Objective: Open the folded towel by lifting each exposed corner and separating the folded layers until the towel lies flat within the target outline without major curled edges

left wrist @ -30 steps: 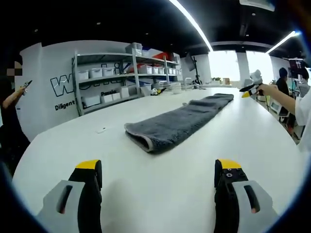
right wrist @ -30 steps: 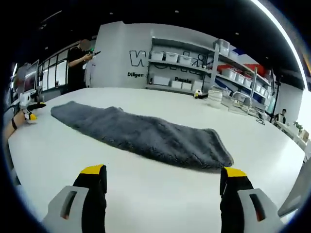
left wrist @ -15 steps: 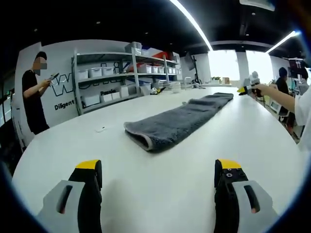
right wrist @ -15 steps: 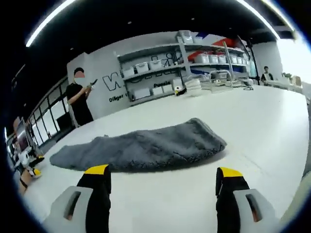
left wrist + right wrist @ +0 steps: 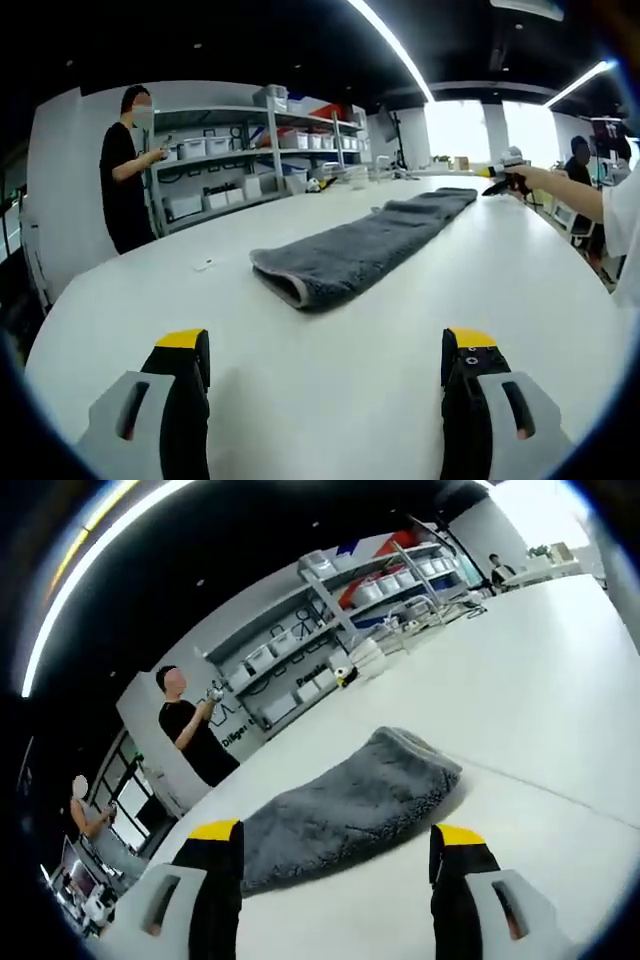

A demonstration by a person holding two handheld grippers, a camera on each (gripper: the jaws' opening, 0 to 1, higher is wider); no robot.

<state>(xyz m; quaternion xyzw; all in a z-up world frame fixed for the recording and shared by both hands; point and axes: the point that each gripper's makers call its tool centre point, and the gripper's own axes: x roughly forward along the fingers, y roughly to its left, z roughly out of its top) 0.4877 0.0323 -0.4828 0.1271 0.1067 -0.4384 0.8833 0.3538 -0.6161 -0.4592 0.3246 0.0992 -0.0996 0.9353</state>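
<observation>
On table (image 5: 150,300), folded towel (image 5: 350,250), claws apparently open

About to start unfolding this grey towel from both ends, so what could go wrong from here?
1. The towel is thick, with stacked layers at its near end; the left tool could pinch them all rather than one corner.
2. The right tool view is strongly tilted, so aiming at its end of the towel may be off.
3. No target outline is visible on the table, so flat placement is hard to judge.
</observation>
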